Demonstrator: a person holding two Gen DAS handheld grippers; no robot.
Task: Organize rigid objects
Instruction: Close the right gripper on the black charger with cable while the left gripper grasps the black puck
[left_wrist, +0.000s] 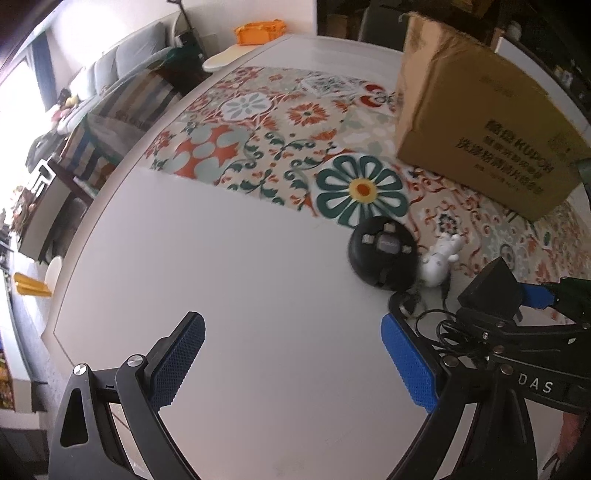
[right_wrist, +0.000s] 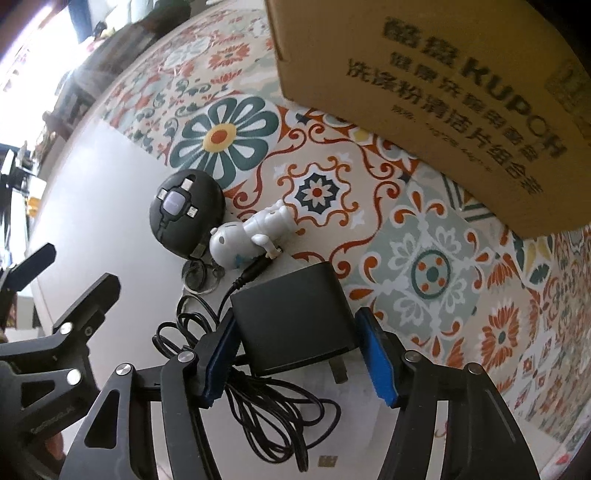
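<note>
A black power adapter (right_wrist: 295, 321) lies where the white table meets the patterned mat, plug prongs toward the camera. My right gripper (right_wrist: 297, 314) points down over it, a blue pad against each side, shut on it. Its black cable (right_wrist: 273, 402) lies coiled beneath the fingers. Just beyond are a white toy figurine (right_wrist: 255, 236) on its side and a round black disc with connector plugs (right_wrist: 186, 214). My left gripper (left_wrist: 295, 362) hangs open over bare table to the left, nothing between its pads. In that view the disc (left_wrist: 382, 254), the figurine (left_wrist: 441, 258) and the gripped adapter (left_wrist: 491, 291) sit at right.
A large brown cardboard box (right_wrist: 424, 92) stands on the flowered mat (right_wrist: 424, 258) behind the objects. Two key rings (right_wrist: 195, 275) lie by the disc. The white table (left_wrist: 221, 277) curves away at left, with chairs, a sofa and furniture beyond its edge.
</note>
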